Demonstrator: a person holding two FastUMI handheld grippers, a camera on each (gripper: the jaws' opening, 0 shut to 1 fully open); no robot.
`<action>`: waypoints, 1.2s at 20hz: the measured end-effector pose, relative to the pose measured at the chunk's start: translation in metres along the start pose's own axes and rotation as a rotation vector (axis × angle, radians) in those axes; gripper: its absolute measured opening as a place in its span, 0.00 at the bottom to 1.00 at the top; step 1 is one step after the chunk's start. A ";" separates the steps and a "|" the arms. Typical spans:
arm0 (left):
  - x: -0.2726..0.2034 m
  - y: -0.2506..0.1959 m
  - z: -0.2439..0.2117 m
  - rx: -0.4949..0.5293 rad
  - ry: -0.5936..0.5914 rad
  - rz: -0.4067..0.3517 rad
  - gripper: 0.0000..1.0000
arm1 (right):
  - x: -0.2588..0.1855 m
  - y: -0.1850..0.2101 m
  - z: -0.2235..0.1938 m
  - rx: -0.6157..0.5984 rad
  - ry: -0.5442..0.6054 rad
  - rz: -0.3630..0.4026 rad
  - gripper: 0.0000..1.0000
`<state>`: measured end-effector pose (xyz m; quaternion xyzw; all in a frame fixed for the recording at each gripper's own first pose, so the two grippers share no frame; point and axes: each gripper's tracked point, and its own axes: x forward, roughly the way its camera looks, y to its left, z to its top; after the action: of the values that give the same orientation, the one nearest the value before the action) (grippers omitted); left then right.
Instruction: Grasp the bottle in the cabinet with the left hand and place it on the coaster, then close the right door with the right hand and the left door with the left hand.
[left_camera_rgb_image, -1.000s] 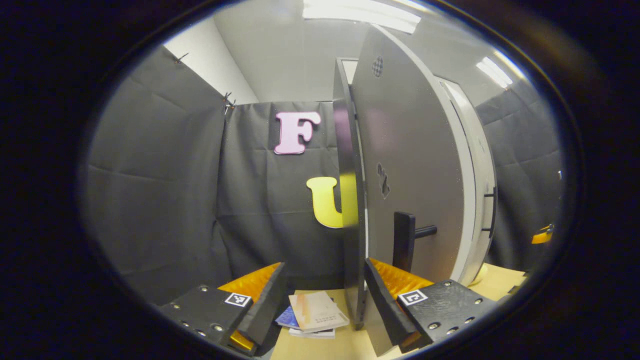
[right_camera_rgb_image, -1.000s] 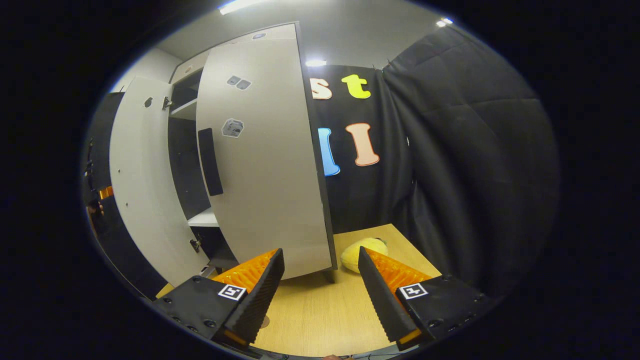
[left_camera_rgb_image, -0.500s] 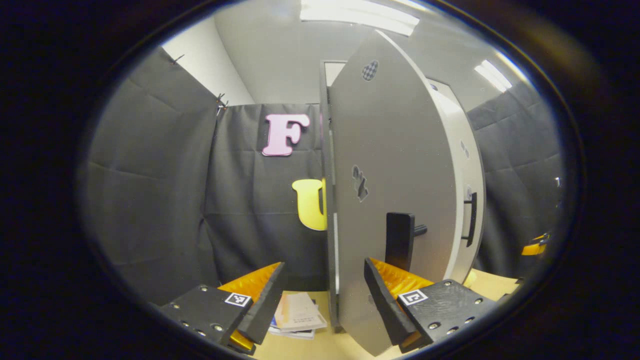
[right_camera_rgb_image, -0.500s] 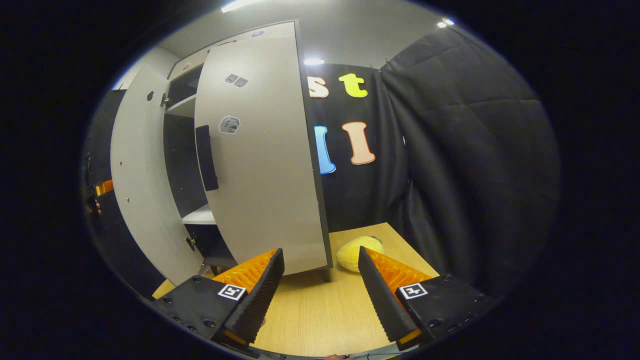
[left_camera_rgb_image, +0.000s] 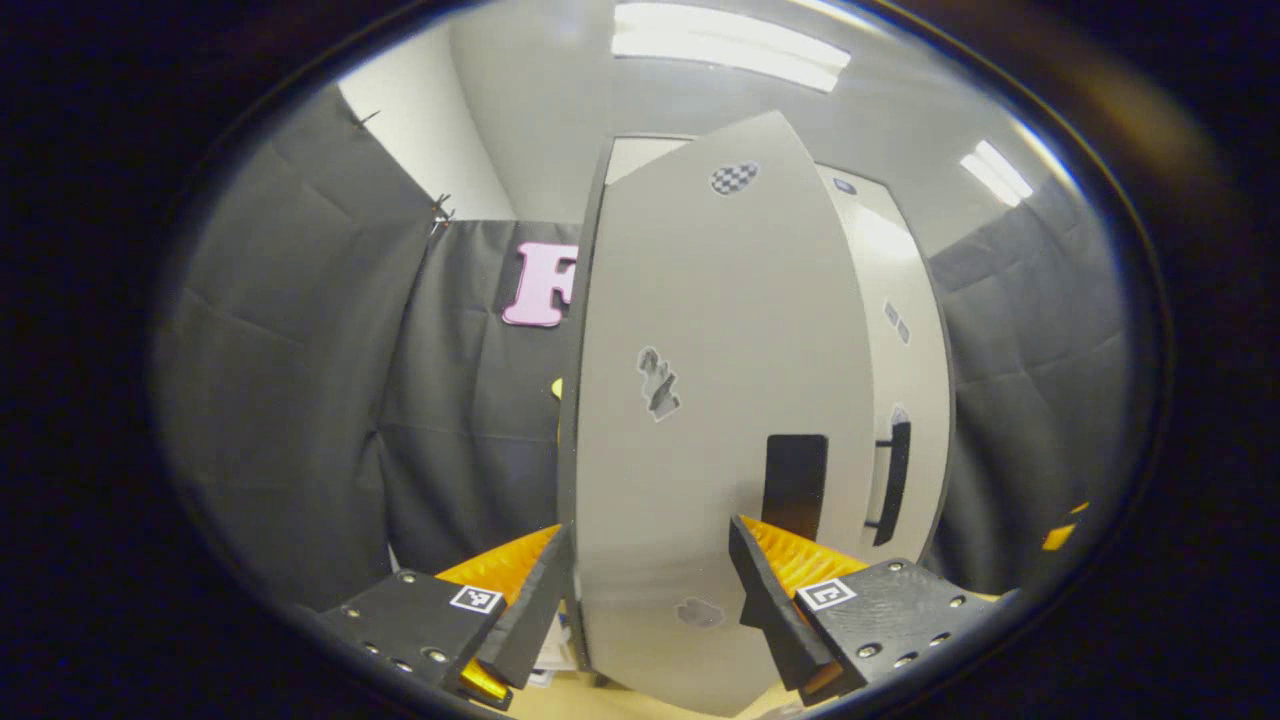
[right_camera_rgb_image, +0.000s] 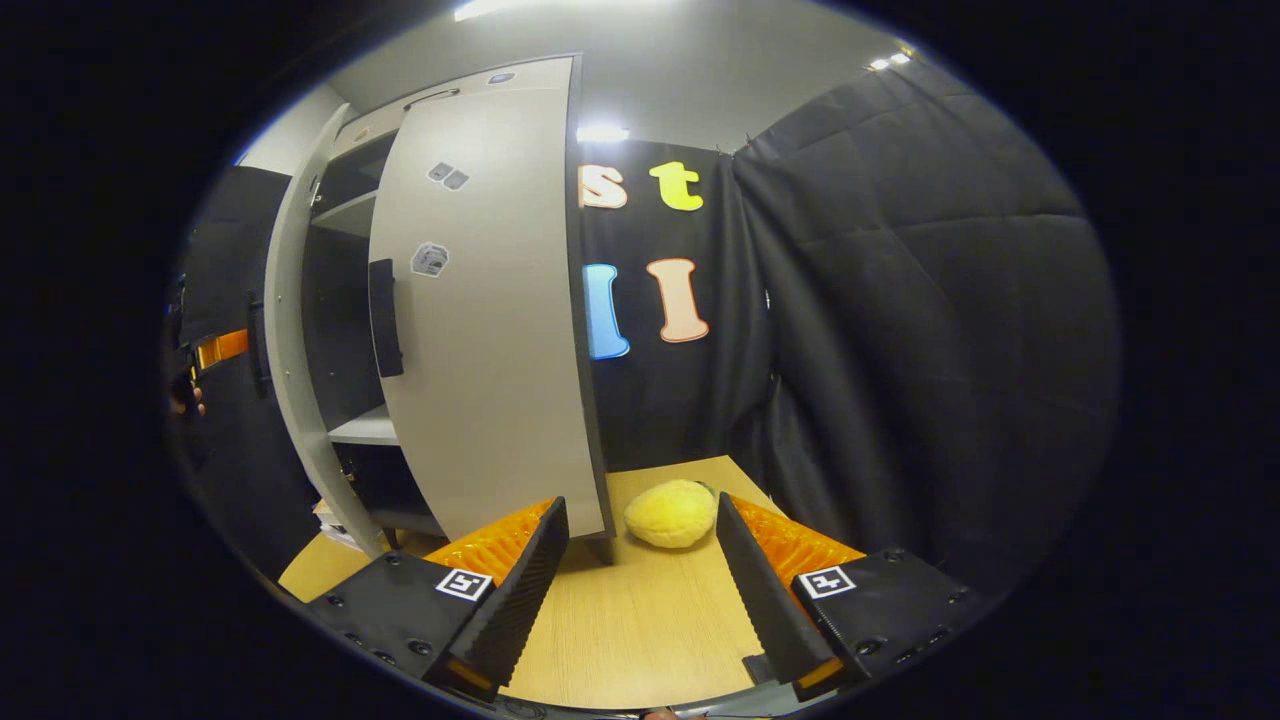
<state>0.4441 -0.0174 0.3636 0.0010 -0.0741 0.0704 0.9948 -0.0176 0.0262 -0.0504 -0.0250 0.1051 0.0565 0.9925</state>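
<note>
In the left gripper view the grey left door (left_camera_rgb_image: 700, 400) stands close ahead, its face spanning the gap between my fingers. Its black handle (left_camera_rgb_image: 795, 485) is just above the right finger. My left gripper (left_camera_rgb_image: 650, 600) is open and holds nothing. Behind that door shows the right door (left_camera_rgb_image: 915, 380) with its own handle (left_camera_rgb_image: 893, 480). In the right gripper view the right door (right_camera_rgb_image: 480, 330) stands partly open over the shelves (right_camera_rgb_image: 365, 430), and the left door (right_camera_rgb_image: 295, 350) is seen nearly edge-on. My right gripper (right_camera_rgb_image: 640, 590) is open above the wooden table (right_camera_rgb_image: 640, 640).
A yellow plush thing (right_camera_rgb_image: 670, 512) lies on the table just beyond my right fingers, beside the right door's lower corner. The left gripper (right_camera_rgb_image: 220, 348) and the hand holding it show at the far left of the right gripper view. Black cloth walls close in on both sides.
The left door has swung toward the cabinet and now faces my left gripper, hiding the books on the table. My right gripper has shifted, bringing the yellow plush thing nearer.
</note>
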 end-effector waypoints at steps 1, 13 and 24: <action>0.000 -0.008 0.001 -0.023 -0.013 -0.008 0.98 | -0.002 -0.006 0.000 0.006 -0.002 -0.016 0.95; -0.099 -0.002 -0.010 0.032 0.075 -0.010 0.98 | -0.012 -0.026 -0.014 0.062 0.001 -0.092 0.95; -0.178 0.070 0.017 0.057 0.087 0.154 0.91 | 0.008 0.053 0.077 -0.041 -0.155 0.112 0.92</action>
<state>0.2571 0.0271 0.3539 0.0205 -0.0285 0.1488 0.9882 0.0002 0.0845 0.0211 -0.0347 0.0279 0.1158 0.9923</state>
